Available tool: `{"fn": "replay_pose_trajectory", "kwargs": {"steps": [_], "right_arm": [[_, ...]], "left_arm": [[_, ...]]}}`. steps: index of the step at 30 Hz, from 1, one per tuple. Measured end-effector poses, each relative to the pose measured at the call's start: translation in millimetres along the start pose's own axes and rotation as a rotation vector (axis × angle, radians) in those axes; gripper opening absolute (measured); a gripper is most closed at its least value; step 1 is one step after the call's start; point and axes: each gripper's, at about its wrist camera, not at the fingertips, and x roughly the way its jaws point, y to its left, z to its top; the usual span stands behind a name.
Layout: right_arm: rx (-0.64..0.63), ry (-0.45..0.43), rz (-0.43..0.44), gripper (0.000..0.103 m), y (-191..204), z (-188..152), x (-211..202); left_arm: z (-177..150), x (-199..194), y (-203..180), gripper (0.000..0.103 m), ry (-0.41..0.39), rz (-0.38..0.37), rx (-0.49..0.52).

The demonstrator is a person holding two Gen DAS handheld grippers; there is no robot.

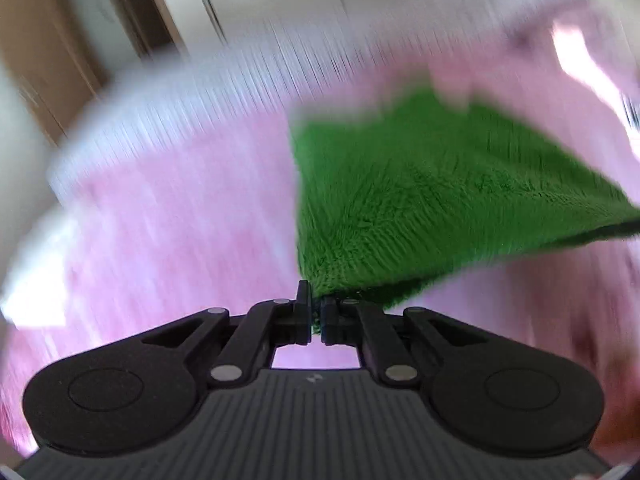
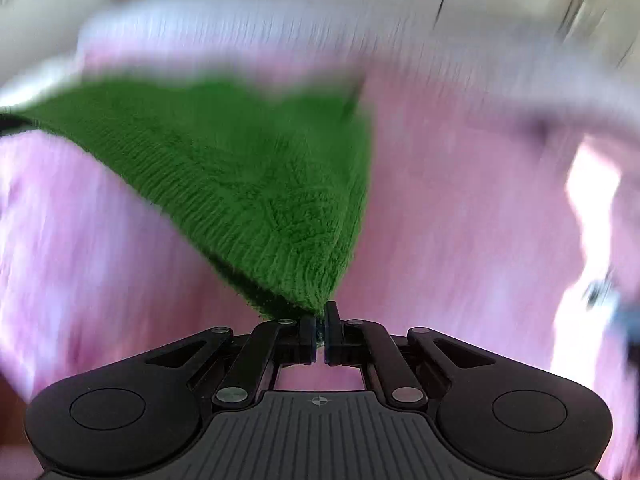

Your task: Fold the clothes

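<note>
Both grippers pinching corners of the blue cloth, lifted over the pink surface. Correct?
Not quite: the cloth is green, not blue, as both wrist views show. The rest holds: the left gripper and the right gripper are each shut on a corner of it, over the pink surface.

Right gripper (image 2: 320,326) fingers (image 2: 308,338) pinch green cloth (image 2: 256,184) corner; cloth lifted over blurred pink surface (image 2: 460,220).

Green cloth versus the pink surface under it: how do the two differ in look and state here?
The green cloth has a fuzzy, looped pile and reads fairly sharp; the pink surface is pale and smeared by blur. The green cloth hangs lifted, pinched at two corners by the left gripper and right gripper; the pink surface lies spread flat below. Both appear to be fabric.
</note>
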Motion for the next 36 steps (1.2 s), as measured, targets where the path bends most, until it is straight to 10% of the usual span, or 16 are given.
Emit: {"fn": "replay_pose_trajectory", "kwargs": {"steps": [4,10,16,30,32,36], "right_arm": [[0.076,0.303,0.006,0.002,-15.5,-9.0,37.8],[0.225,0.214,-0.050,0.038,-47.8,2.0,24.1],[0.296,0.066,-0.059,0.041,-61.0,46.1,37.7],[0.074,-0.141,-0.098,0.041,-41.5,142.1,134.7],[0.020,-0.115,-0.111,0.007,-38.0,143.3,152.0],[0.142,-0.202,-0.060,0.003,-69.3,132.0,124.3]], "left_arm": [[-37.3,22.1,-5.2,0.007,0.228,-0.138,-0.075],[-20.7,28.4,27.0,0.011,0.143,-0.113,-0.168],[11.1,59.4,60.3,0.013,0.103,-0.082,-0.307],[62.9,104.8,72.1,0.013,0.039,-0.111,-0.389],[67.1,109.6,71.1,0.013,0.046,-0.118,-0.392],[74.4,113.6,72.0,0.013,0.048,-0.116,-0.385]]}}
